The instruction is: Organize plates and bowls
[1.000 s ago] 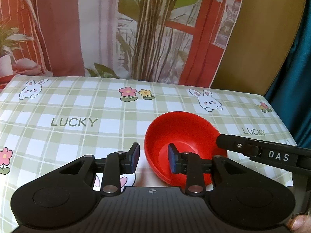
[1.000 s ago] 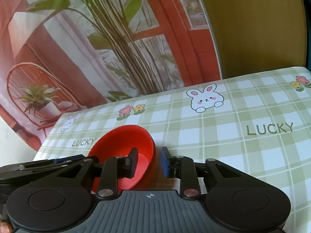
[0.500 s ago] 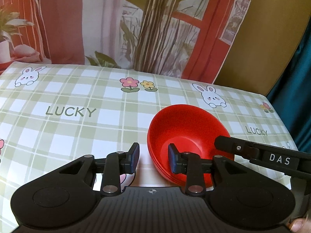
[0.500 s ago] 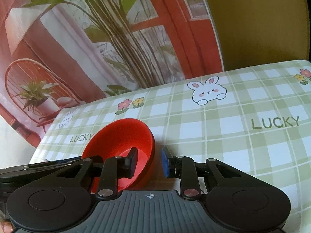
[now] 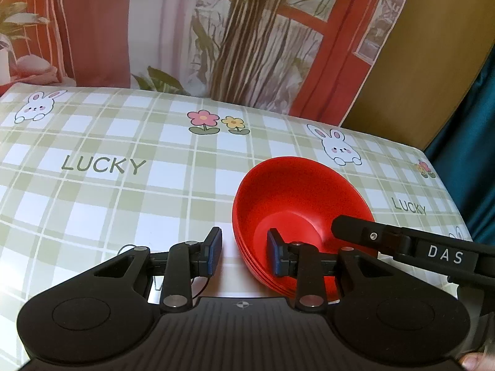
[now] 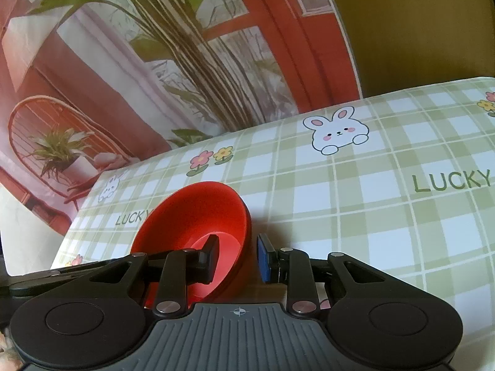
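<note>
A stack of red bowls [image 5: 297,204] sits on the green checked tablecloth [image 5: 123,191]; it also shows in the right wrist view [image 6: 198,213]. My left gripper [image 5: 244,252] is open and straddles the stack's left rim, one finger inside the top bowl and one outside. My right gripper [image 6: 236,258] is open and straddles the right rim the same way. In the left wrist view the right gripper's black finger [image 5: 402,241] reaches into the bowl from the right. Neither set of pads presses the rim.
The tablecloth [image 6: 355,204] carries rabbit, flower and "LUCKY" prints. A printed backdrop with plants and a red frame hangs behind the table. A brown board and a teal curtain [image 5: 470,142] stand at the right past the table's edge.
Both wrist views have risen and tilted a little, so the stack sits lower in each frame. The bowls have stayed in place and both jaws have stayed open around the rims.
</note>
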`<action>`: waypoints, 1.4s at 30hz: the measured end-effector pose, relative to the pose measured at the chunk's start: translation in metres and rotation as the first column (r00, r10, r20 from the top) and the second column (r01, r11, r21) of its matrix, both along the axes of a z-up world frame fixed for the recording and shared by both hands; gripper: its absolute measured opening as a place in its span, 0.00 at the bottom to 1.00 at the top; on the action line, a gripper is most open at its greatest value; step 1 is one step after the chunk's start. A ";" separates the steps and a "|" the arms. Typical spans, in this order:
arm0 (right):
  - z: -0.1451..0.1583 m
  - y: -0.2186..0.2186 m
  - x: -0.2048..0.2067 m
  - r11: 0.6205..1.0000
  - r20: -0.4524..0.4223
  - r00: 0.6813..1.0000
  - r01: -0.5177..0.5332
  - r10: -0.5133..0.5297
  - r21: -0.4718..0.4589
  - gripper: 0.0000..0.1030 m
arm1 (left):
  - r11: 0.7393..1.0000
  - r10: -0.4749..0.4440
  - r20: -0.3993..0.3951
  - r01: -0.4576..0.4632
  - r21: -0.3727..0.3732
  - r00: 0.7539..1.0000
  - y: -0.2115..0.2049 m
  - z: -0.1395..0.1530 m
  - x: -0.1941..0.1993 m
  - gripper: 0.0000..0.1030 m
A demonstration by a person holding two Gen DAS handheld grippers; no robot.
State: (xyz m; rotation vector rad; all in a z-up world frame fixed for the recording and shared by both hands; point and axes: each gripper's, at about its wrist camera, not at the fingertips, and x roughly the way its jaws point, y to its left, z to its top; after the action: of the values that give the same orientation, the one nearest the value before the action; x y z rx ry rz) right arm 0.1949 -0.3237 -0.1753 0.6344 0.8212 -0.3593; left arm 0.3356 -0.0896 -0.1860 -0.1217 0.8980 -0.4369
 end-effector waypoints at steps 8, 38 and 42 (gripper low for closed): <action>0.001 0.001 0.000 1.000 -0.003 1.000 0.006 -0.007 -0.009 0.18 | 1.000 -0.006 0.011 0.006 -0.004 1.000 -0.002 0.002 -0.003 0.18; 0.053 0.026 -0.022 0.999 0.068 0.997 0.023 -0.020 -0.046 0.12 | 1.000 0.010 0.089 -0.009 -0.006 0.996 0.011 0.051 -0.045 0.17; 0.059 0.033 -0.029 0.998 0.082 0.997 0.018 -0.014 -0.052 0.12 | 1.000 0.011 0.100 -0.011 -0.001 0.995 0.014 0.055 -0.054 0.17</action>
State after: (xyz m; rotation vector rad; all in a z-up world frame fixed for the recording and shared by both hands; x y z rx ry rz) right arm 0.1658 -0.2908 -0.1161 0.6034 0.7265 -0.3662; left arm 0.2821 -0.0753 -0.1310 -0.1040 0.7984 -0.4297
